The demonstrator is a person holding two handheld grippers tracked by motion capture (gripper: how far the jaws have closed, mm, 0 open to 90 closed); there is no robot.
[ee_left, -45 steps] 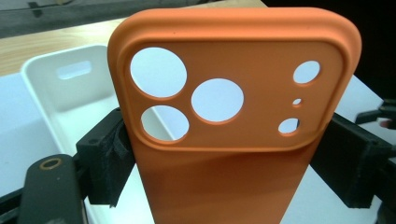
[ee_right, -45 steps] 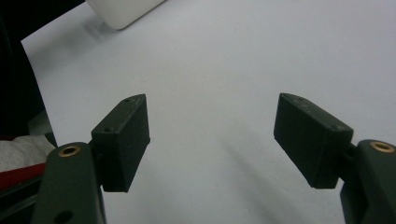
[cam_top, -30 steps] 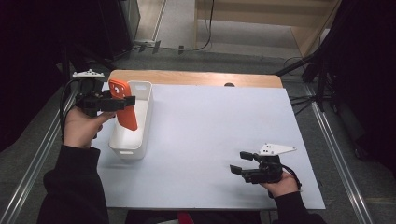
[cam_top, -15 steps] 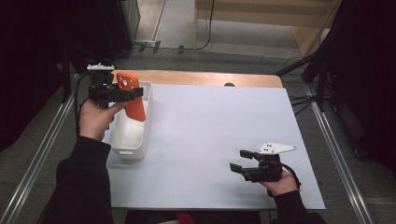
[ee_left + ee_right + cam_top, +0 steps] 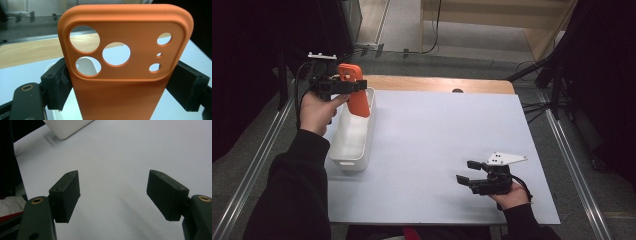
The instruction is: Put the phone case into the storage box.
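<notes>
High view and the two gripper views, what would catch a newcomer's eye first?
The bright orange soft phone case with round camera cut-outs stands out at once, clamped between the jaws of the left gripper and held above the long white plastic bin at the table's left side. Next comes the right gripper, jaws apart and holding nothing, resting low over the pale white tabletop near its front right corner.
</notes>
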